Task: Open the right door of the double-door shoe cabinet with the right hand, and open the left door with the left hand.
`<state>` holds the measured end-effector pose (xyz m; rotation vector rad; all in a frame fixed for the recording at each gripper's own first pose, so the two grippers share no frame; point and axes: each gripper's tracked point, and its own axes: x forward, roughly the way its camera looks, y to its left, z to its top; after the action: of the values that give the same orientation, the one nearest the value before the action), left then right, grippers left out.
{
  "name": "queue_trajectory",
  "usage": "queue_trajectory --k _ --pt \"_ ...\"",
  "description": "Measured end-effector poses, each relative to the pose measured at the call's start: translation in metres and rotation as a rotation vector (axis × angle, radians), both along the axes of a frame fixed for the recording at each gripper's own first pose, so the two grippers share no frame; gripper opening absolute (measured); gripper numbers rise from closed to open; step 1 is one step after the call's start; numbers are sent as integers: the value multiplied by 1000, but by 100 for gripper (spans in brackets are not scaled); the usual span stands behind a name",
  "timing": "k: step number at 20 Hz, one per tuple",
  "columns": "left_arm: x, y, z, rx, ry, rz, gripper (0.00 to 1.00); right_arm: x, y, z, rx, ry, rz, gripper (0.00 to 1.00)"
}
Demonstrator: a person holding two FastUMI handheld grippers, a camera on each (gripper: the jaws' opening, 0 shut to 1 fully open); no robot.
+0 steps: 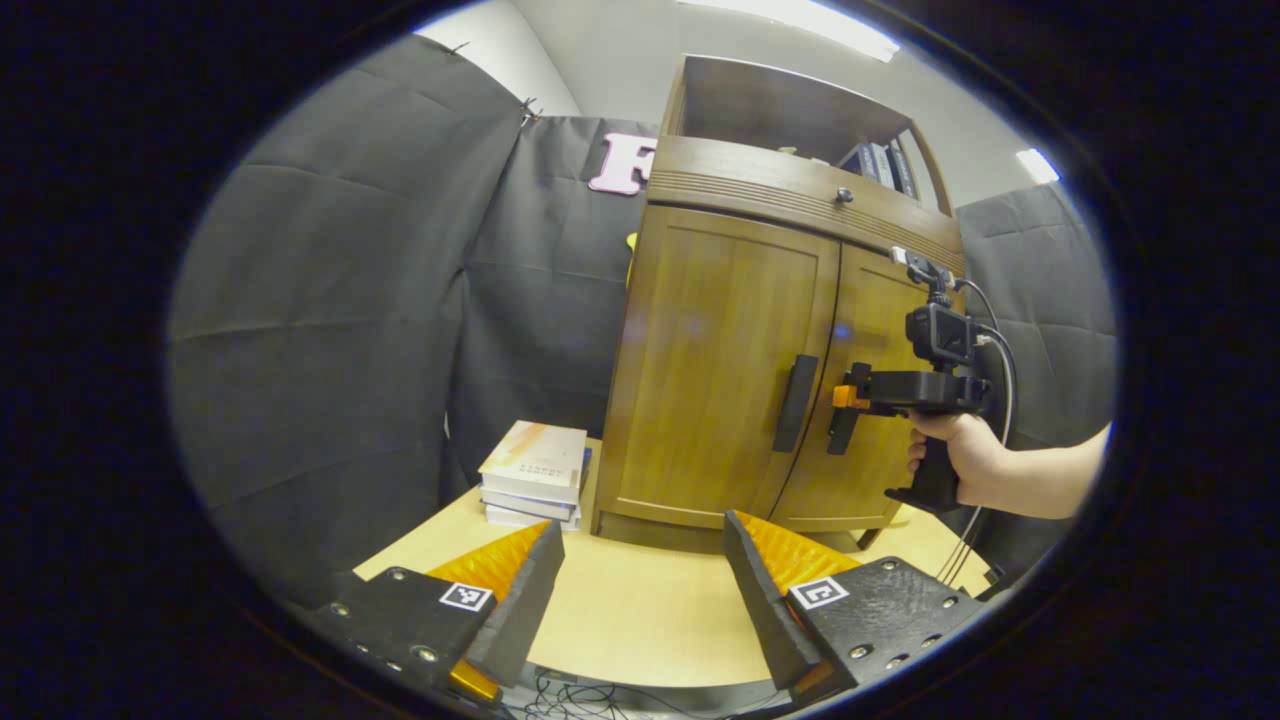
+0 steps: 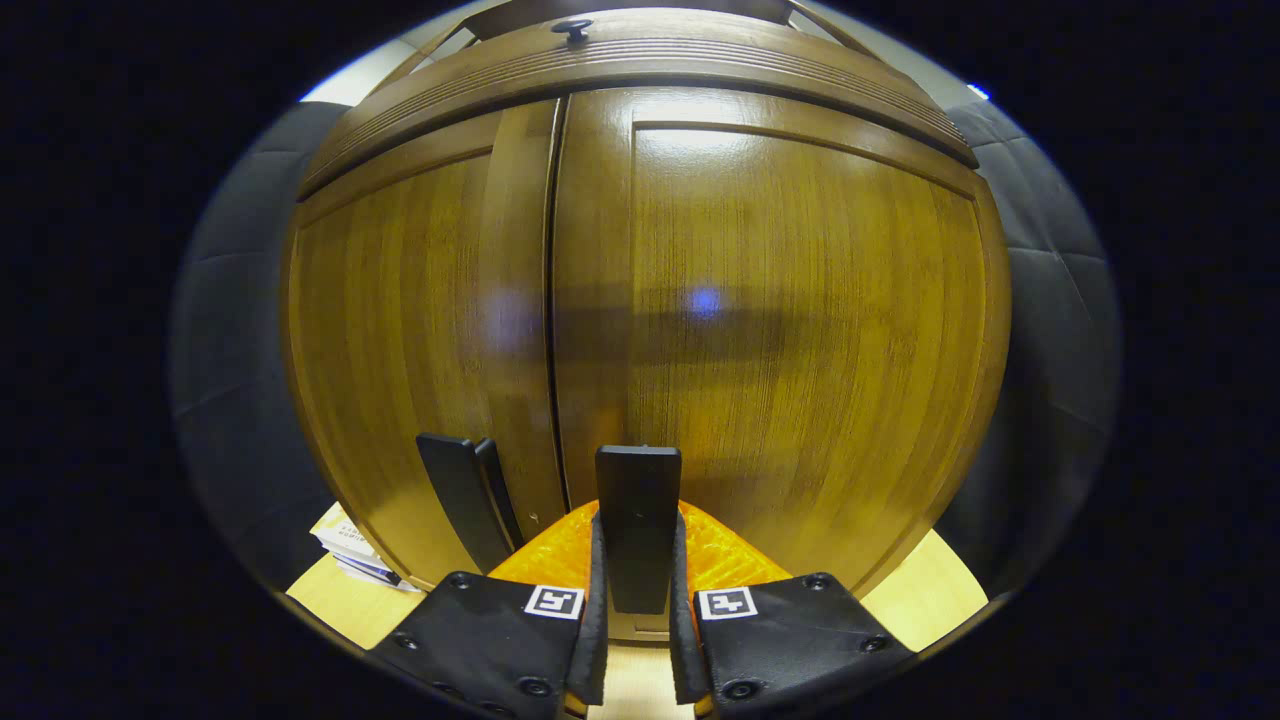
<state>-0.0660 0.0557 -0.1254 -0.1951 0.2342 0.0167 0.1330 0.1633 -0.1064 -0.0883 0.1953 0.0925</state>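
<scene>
Two square black-and-white marker tags sit closest in each view, one on each finger; nothing on them reads as words. In the left gripper view the left gripper (image 1: 640, 585) hangs over the pale wooden surface (image 1: 640, 610) with its jaws spread wide and nothing between them. In the right gripper view the right gripper (image 2: 637, 600) has its jaws drawn in on the dark upright handle of the right door (image 2: 637, 525), both fingers pressing its sides.

Beyond stands the shoe cabinet (image 1: 760, 330), glossy brown wood with a visible vertical grain, resting on the surface near its back edge. Both doors look closed, the seam between them a thin dark line. The left door (image 1: 715, 350) carries its own dark bar handle (image 1: 795, 402), just beside the seam and untouched. A ribbed band runs above the doors with a small round dark knob (image 1: 845, 195) in it, and an open shelf on top holds some dark books (image 1: 880, 162).

Left of the cabinet lies a stack of books (image 1: 535, 475); the cover print is too small to read. A person's hand (image 1: 950, 445) grips the right gripper from the right. Black cloth walls hang behind, with a ceiling light (image 1: 800, 15) above.
</scene>
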Motion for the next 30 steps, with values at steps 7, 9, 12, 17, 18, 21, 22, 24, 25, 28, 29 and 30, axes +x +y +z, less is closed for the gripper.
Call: queue_trajectory --k 7,9,12,17,18,21,22,24,25,28,29,30 --pt "11 -8 -3 -10 0 -69 93 -33 -5 -3 -4 14 78 27" --pt "11 -9 0 -13 -6 -90 93 -44 -9 -3 -6 18 96 27" --pt "8 -8 6 -12 -23 -125 93 -58 -12 -5 7 20 118 27" --pt "12 -8 22 21 -44 -101 92 -92 -27 -3 20 29 187 27" --pt "14 -12 29 22 -50 -87 92 -98 -30 -4 26 35 200 27" --pt "17 -27 42 28 -47 -44 92 -116 -42 -4 26 43 258 28" --pt "18 -36 48 29 -51 -39 92 -124 -47 -6 26 45 280 28" --pt "7 -55 55 40 -61 -37 92 -138 -62 -4 42 49 309 28" --pt "0 -65 57 48 -65 -38 92 -144 -69 -2 46 51 320 27" --pt "-8 -93 62 65 -56 -34 92 -165 -95 -4 37 60 356 27" --pt "-10 -103 64 64 -58 -33 92 -173 -107 -5 39 63 363 27" --pt "-13 -113 67 63 -61 -32 92 -178 -117 -6 39 65 368 27"
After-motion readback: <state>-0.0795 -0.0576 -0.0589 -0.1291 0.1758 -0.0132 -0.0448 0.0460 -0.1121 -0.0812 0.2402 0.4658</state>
